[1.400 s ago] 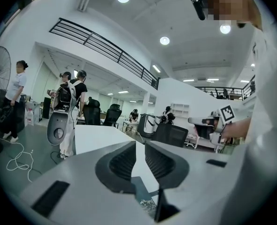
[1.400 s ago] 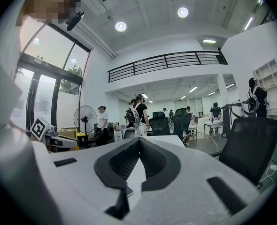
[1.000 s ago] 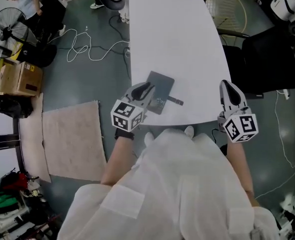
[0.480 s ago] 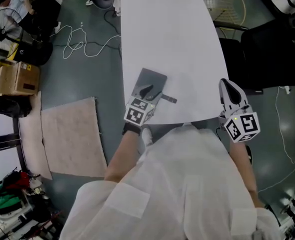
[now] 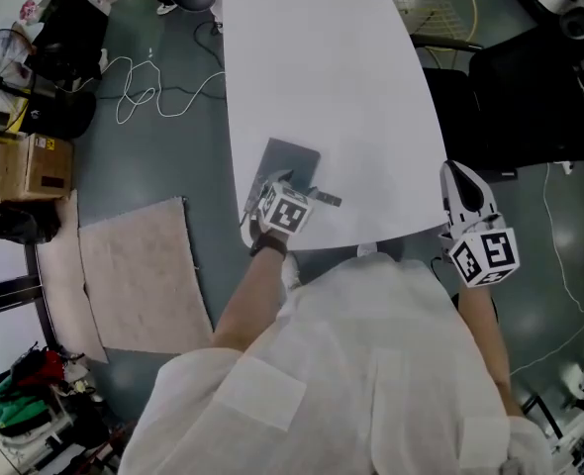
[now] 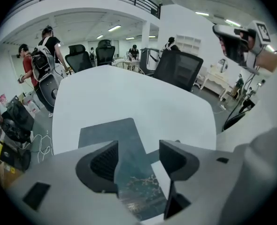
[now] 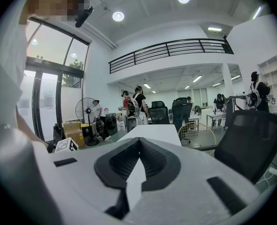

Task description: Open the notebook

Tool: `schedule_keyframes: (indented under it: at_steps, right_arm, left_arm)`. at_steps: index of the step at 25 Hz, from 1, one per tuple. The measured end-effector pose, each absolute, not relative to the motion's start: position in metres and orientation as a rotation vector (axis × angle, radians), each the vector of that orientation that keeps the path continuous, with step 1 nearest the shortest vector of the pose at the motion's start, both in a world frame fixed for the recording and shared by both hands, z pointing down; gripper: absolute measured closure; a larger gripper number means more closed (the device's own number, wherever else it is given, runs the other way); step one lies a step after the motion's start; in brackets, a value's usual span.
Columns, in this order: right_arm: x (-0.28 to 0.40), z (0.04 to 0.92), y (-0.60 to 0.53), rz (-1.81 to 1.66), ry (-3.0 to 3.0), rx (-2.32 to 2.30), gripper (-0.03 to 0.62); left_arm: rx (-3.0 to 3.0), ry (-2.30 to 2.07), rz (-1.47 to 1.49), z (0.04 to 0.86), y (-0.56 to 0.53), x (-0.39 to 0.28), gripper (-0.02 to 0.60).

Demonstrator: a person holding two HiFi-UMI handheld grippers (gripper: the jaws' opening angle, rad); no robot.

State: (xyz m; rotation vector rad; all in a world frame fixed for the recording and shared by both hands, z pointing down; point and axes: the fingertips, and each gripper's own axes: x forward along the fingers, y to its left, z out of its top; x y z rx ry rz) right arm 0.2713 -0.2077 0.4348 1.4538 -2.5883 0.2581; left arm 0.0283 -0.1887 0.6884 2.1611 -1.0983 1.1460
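Note:
The notebook is dark grey and lies shut near the front left edge of the white table. A narrow grey strip sticks out from its right side. My left gripper tilts steeply down over the notebook's near end. In the left gripper view its jaws are opening, with the cover showing in the gap and the pads apart from it. My right gripper hangs off the table's right front corner, shut with nothing in it.
A black office chair stands right of the table. On the floor to the left are white cables, a cardboard box and a beige mat. Several people stand far behind the table.
My left gripper has come down and forward onto the notebook's near end, tipping downward, and its jaws have spread apart. The right gripper has shifted only slightly.

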Motion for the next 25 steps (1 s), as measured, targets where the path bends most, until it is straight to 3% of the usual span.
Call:
schedule_keyframes:
  at_steps: [25]
  right_arm:
    - [0.3,0.45,-0.215,0.309,-2.548,1.51,0.589]
  left_arm:
    - [1.982,-1.204,1.441,0.724,-0.209,0.023,0.305]
